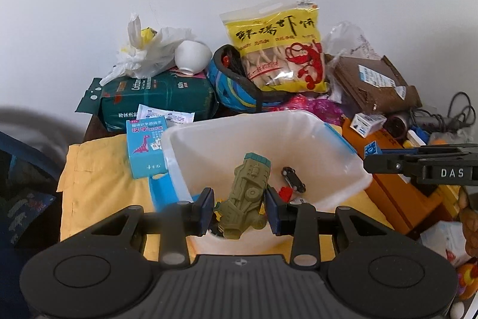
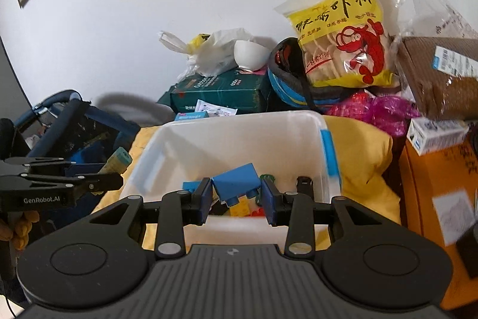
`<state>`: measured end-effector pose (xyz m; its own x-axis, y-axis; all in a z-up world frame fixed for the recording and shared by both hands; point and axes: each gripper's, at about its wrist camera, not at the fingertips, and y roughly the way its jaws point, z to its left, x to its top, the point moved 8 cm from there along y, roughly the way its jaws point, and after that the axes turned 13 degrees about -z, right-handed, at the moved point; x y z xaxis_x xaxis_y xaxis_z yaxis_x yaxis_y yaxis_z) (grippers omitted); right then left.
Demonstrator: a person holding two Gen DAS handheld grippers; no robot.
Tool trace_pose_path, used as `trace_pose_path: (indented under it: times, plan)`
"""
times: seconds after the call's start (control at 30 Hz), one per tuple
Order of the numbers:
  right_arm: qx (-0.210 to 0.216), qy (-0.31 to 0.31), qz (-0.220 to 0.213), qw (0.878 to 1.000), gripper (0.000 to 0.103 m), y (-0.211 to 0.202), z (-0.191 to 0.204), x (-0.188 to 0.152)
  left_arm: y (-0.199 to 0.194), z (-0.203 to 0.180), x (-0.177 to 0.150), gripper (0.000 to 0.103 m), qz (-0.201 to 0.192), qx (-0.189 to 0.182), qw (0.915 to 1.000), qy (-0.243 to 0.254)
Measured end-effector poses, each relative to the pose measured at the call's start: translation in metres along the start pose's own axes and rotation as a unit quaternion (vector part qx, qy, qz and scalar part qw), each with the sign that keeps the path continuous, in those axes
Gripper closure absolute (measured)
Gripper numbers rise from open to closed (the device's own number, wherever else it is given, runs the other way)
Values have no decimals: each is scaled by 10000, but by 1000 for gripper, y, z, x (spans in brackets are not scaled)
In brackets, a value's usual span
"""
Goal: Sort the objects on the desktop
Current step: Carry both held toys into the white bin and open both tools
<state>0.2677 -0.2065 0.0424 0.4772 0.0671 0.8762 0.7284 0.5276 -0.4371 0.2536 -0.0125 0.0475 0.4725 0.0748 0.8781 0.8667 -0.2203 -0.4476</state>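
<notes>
Right wrist alone shows, seemingly gripped, blue brick (image 2: 236, 181).

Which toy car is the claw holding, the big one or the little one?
The big olive-green toy car, pinched in the left claw. The small dark toy car lies loose on the white bin floor.

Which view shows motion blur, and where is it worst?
Right wrist: smeared toward the right edge, worst on the orange box and brown parcel; bin slightly soft. Left wrist: sharp throughout, green toy truck crisp. Both show fisheye bending and dark corners.
</notes>
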Motion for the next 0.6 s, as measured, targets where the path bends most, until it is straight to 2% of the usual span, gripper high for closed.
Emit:
trace_pose_path:
  times: [0.23,0.4,0.43,0.47,0.5,0.6]
  plan:
    - [-72,68,396,9992,64,27,-8,1,25,-2,9,62,356,-73,9993,-95]
    - [-128,73,603,9981,62,43,-10,-1,39,-3,14,61,459,-74,9988,-177]
    - [-167,44,632,9978,58,46,-11,-2,42,-2,14,56,477,-39,9987,-180]
    - [-210,1,630,9978,50,48,-12,-2,44,-1,14,52,495,20,9986,-199]
    - [-250,-53,597,9979,48,48,-12,-3,44,2,14,47,455,124,9986,-223]
    - [-240,-56,546,9982,48,44,-14,-6,41,8,11,45,373,211,9988,-219]
